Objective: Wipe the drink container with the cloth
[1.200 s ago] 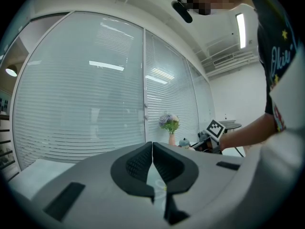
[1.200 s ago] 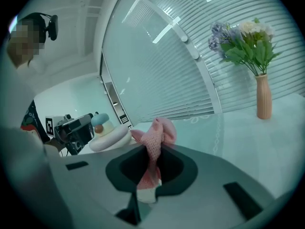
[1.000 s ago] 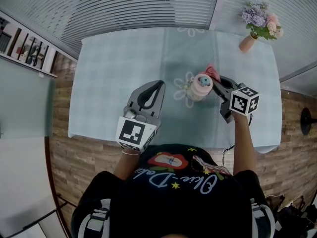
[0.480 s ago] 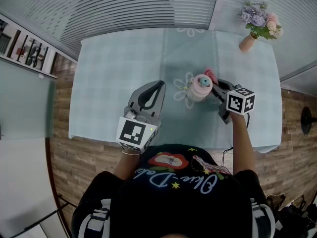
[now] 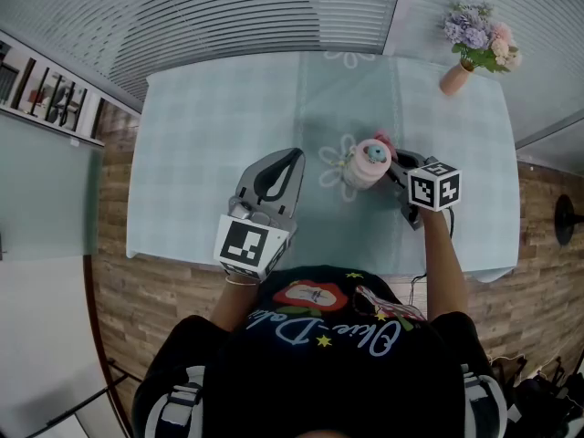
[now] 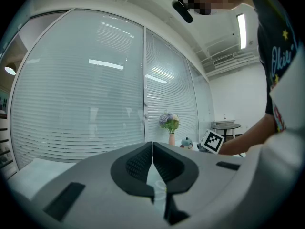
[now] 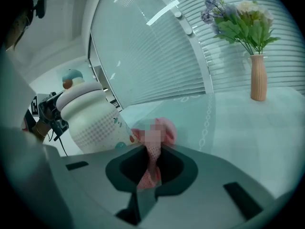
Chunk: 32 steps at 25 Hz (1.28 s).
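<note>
Firstly, left gripper (image 5: 294, 157): held above the near middle of the table (image 5: 201, 126), well apart from the drink container. Jaws fully closed, pads meeting along one line in the left gripper view (image 6: 152, 149), nothing between them. Its marker cube (image 5: 248, 245) sat at the near end, by the person's body.

Right gripper (image 5: 392, 164): placed just to the right of the drink container, tips pointing left and far. Jaws closed on a pink cloth (image 7: 149, 171), narrowed down to the thickness of the fabric. The cloth ran up out of the jaws (image 7: 151, 161) and bunched above them. Its marker cube (image 5: 433, 185) sat on the near side of the gripper.

Drink container (image 5: 367, 162): a rounded, pale pink-and-cream bottle with a small blue figure (image 5: 375, 152) on the lid. It stood upright on the table, right of centre, over a flower print on the tablecloth. In the right gripper view it stood at the left (image 7: 90, 118). The bunched cloth (image 5: 384, 141) lay against its lower right side.

Table: covered by a pale blue checked cloth.

Vase (image 5: 454, 78): slim, tan, holding a bouquet of flowers (image 5: 479, 35), at the far right corner, well apart from both grippers.
</note>
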Available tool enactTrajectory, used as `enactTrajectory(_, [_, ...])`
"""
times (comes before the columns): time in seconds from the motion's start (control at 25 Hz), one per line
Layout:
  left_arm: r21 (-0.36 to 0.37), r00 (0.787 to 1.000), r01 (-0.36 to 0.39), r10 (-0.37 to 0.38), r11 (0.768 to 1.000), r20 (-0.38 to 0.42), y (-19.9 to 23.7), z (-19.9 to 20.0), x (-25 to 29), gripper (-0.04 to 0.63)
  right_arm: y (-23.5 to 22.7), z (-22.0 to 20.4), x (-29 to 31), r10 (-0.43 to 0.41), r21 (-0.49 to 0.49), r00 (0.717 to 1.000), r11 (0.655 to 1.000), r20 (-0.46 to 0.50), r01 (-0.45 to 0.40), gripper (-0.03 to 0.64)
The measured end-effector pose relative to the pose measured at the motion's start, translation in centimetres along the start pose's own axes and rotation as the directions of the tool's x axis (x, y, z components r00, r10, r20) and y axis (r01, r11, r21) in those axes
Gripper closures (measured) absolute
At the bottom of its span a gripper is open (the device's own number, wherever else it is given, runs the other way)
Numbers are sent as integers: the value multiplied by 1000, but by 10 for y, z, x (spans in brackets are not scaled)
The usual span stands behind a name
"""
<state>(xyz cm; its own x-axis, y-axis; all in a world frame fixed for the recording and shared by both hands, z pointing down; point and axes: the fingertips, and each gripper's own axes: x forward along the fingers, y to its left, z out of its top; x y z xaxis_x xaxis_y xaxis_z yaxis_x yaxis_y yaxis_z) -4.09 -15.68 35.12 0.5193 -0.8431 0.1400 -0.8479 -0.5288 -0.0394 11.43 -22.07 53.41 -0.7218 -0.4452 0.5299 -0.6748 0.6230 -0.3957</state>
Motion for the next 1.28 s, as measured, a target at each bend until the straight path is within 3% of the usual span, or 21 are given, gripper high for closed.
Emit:
enactTrajectory(0.48, [-2, 1000, 0, 0, 1000, 1, 3, 0, 2, 591, -5, -8, 7, -39, -3, 999, 999, -33, 39, 581])
enactTrajectory(0.64, [-3, 1000, 6, -6, 1000, 3, 3, 0, 3, 591, -11, -3, 0, -93, -26, 996, 995, -8, 93, 581])
enactTrajectory(0.92, [-2, 1000, 22, -22, 1000, 8, 0, 1, 6, 591, -19, 17, -34, -210, -3, 970, 977, 124, 212, 581])
enactTrajectory(1.28, [0, 998, 59, -59, 998, 8, -10, 2, 10, 591, 8, 35, -85, -294, 61, 895, 955, 335, 291, 581])
